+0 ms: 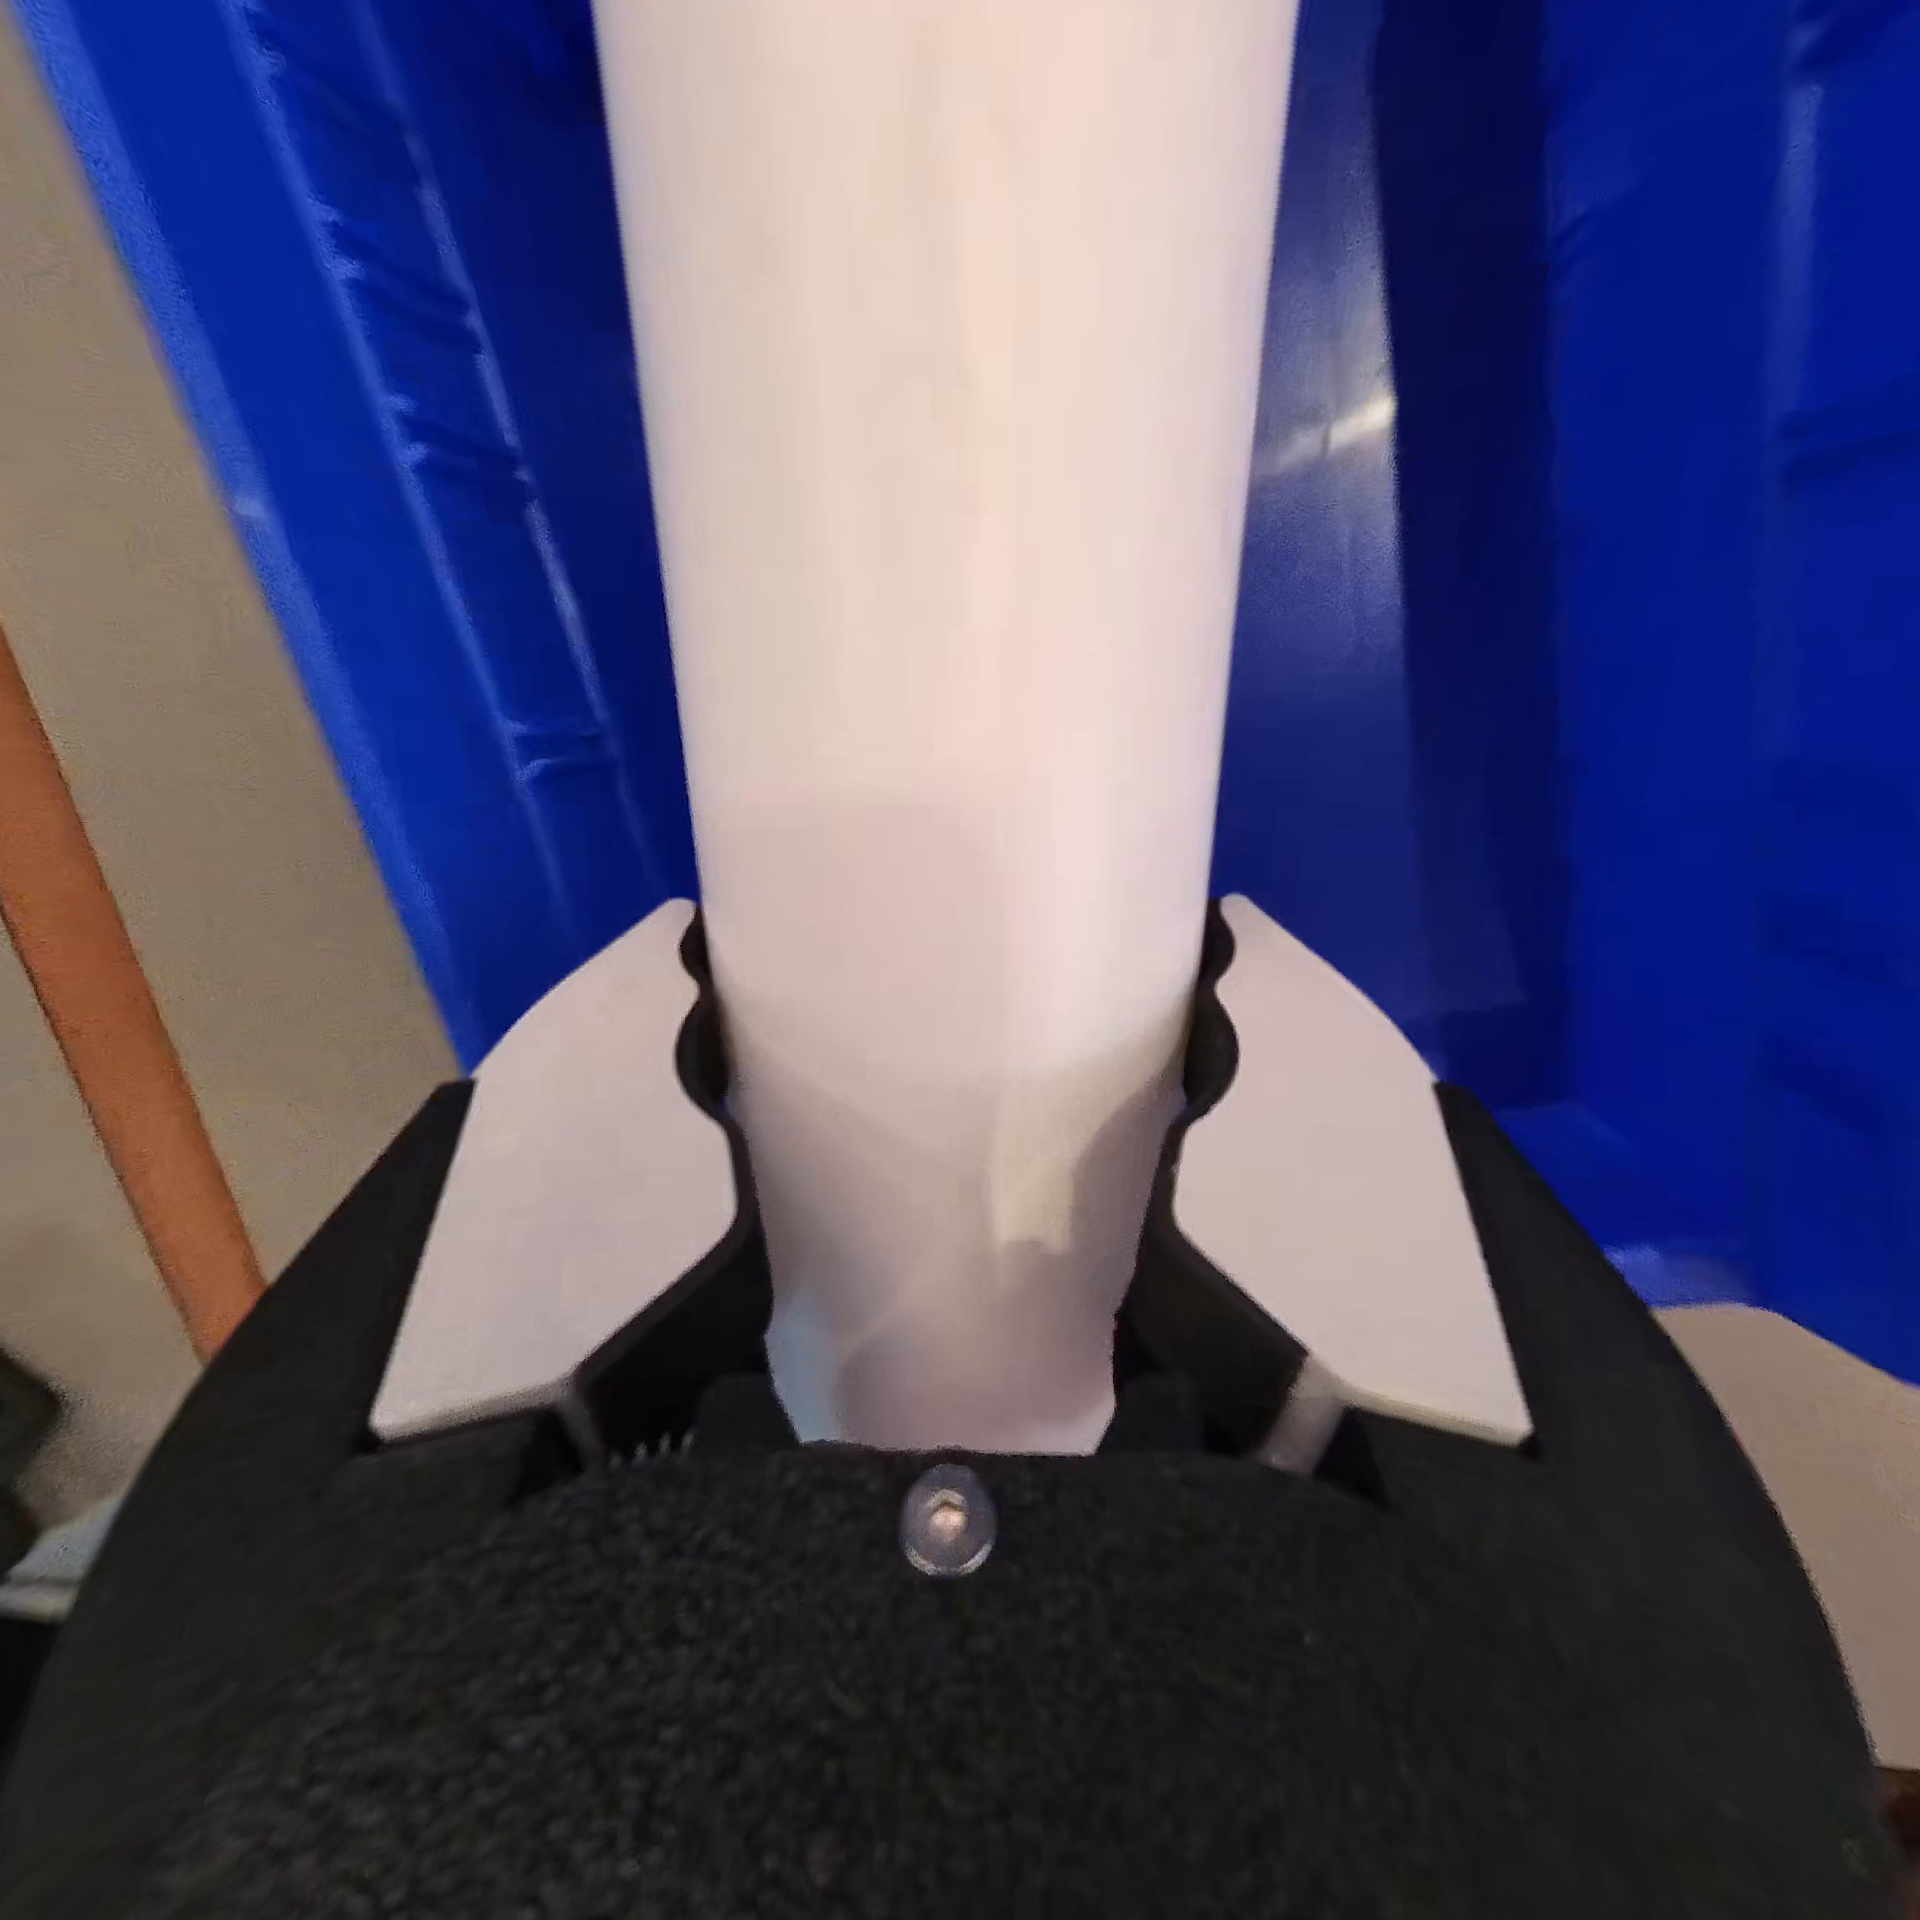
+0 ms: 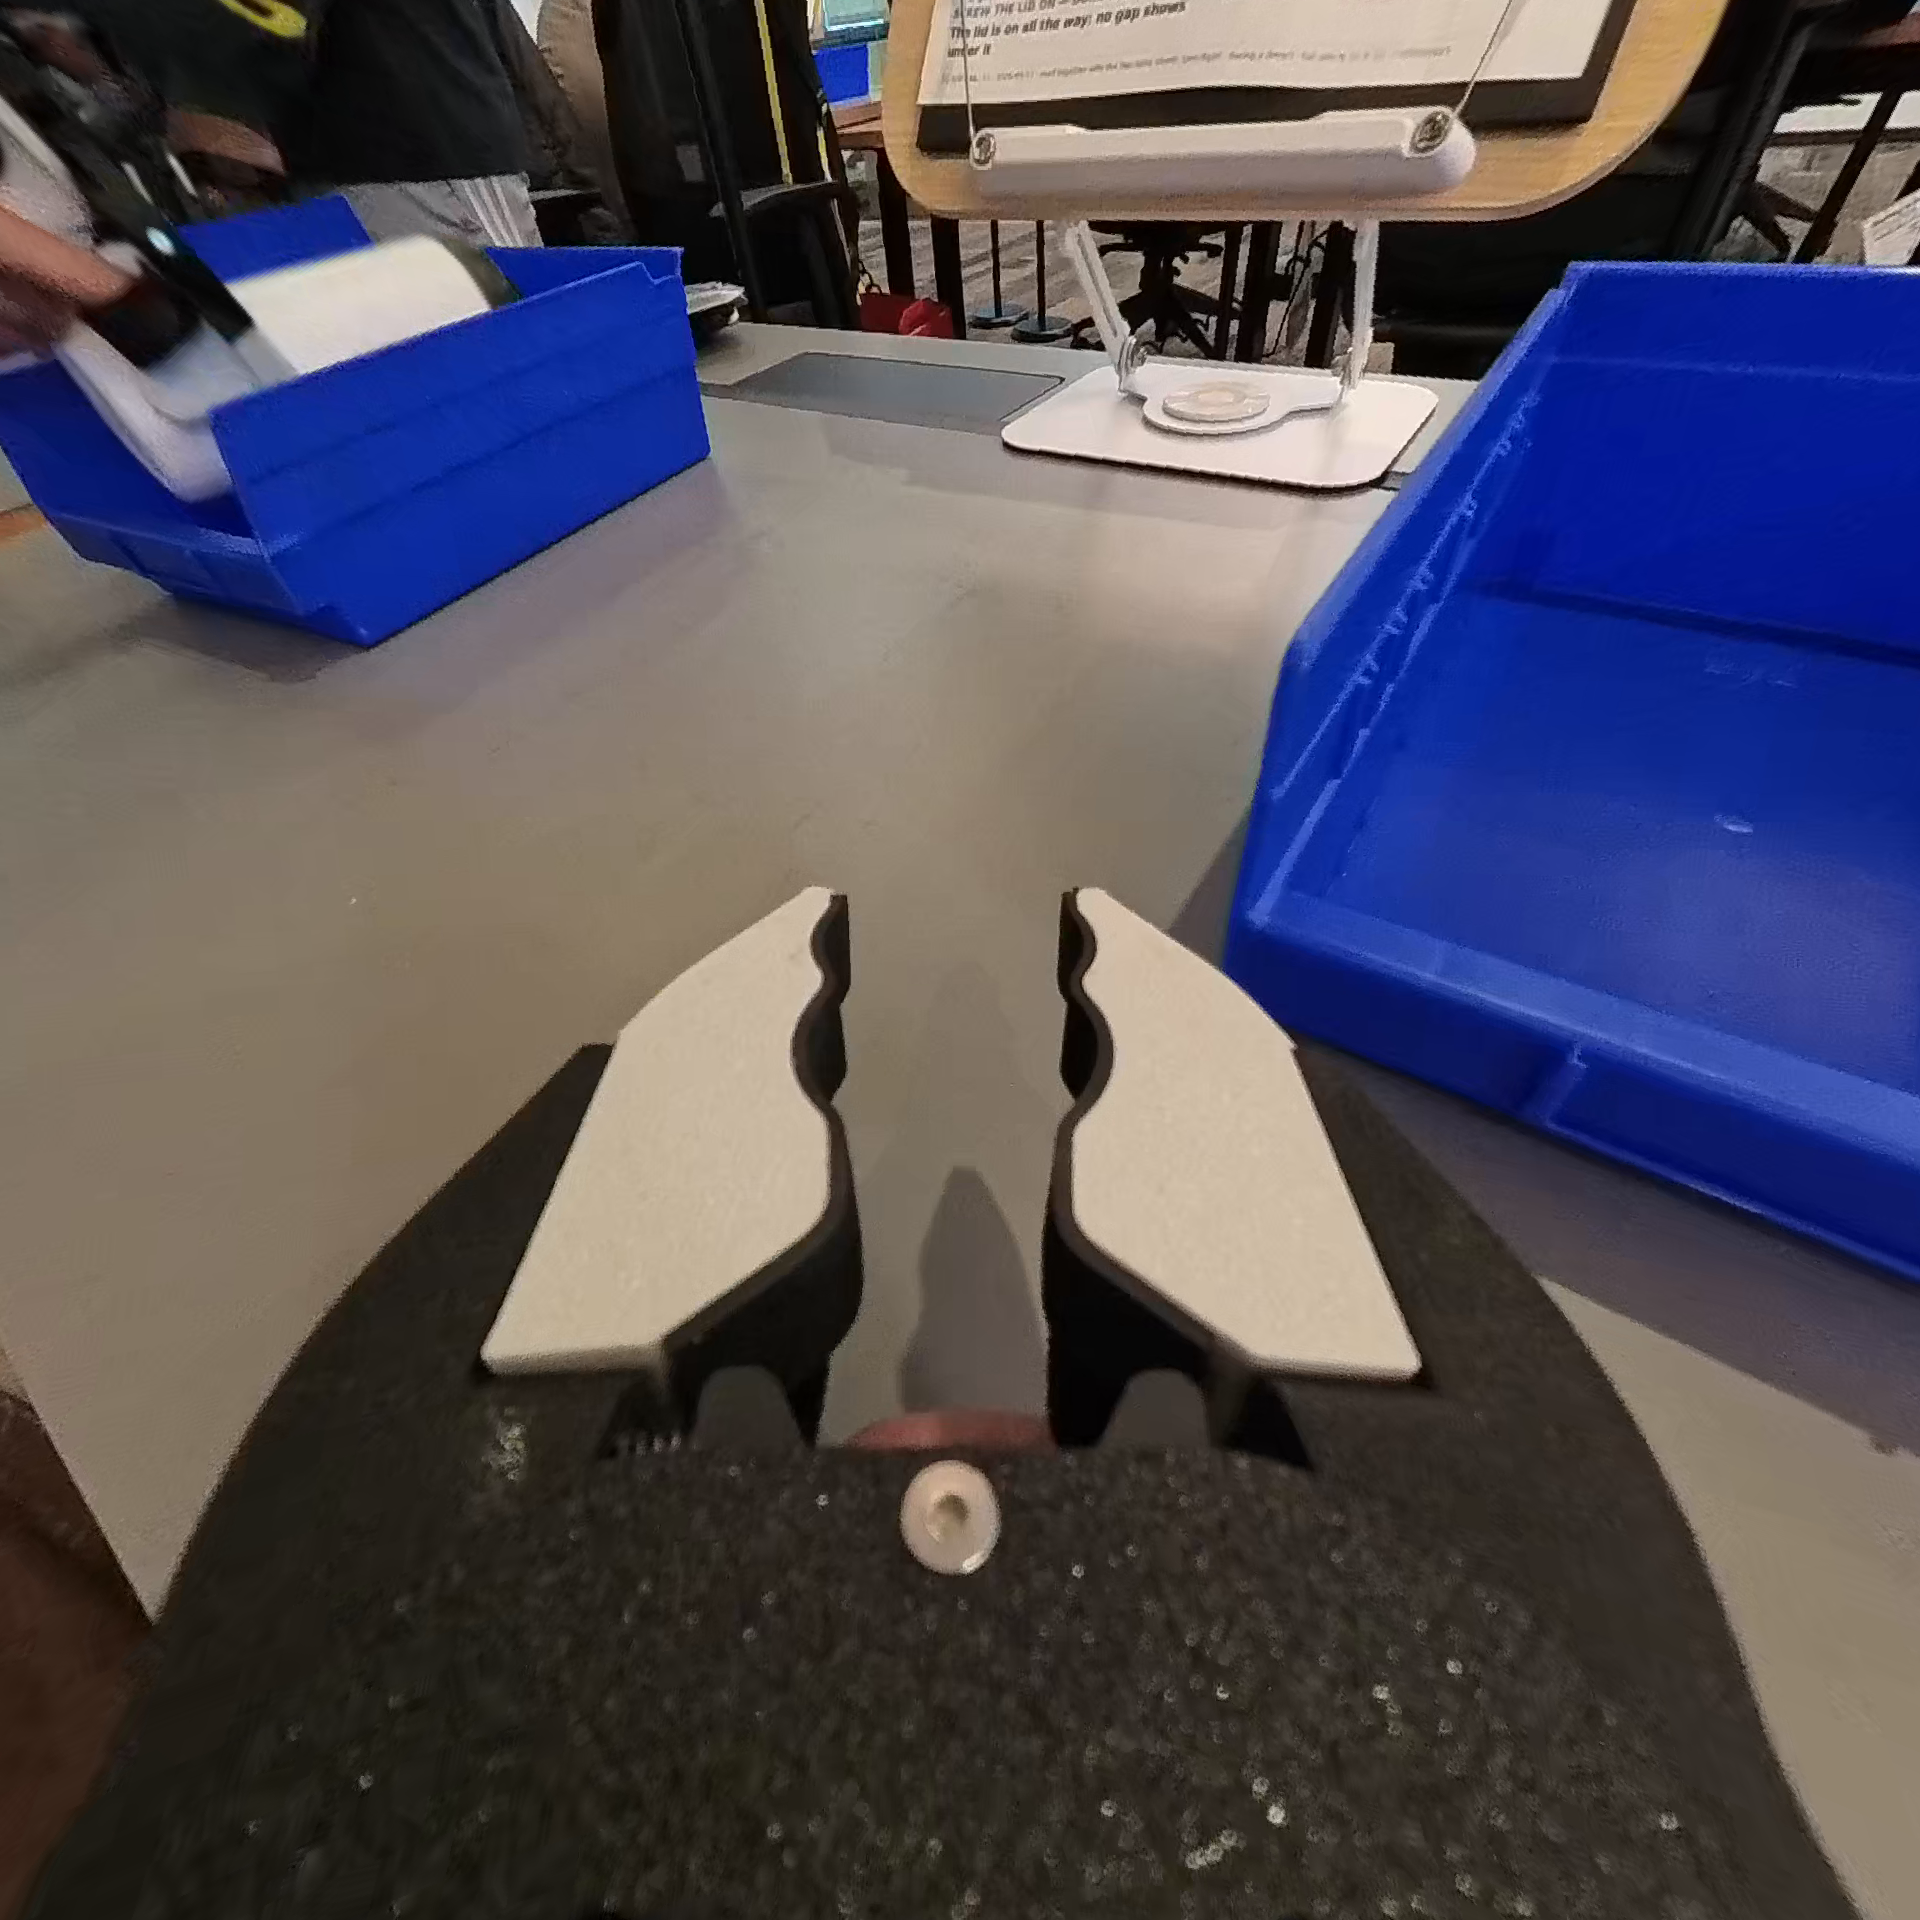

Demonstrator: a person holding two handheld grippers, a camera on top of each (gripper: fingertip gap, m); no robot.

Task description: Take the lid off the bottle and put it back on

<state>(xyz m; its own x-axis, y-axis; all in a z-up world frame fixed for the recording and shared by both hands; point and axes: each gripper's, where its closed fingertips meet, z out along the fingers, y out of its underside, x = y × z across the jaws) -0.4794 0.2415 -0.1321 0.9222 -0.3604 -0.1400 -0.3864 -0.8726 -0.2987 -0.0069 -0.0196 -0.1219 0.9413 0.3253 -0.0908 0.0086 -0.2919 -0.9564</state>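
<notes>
Bright even light, motion blur, wide-angle distortion.

The bottle [image 1: 945,520] runs past the left wrist view's top edge, its cap end unseen. In the right wrist view it [image 2: 343,301] is blurred, with the left gripper's [image 2: 166,301] fingers indistinct. The right bin [image 2: 1662,727] is cut off.

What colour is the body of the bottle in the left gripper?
White: the bottle has a plain white body, best seen in the left wrist view.

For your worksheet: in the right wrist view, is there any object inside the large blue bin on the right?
No. The blue bin shows only its bare floor and walls.
</notes>
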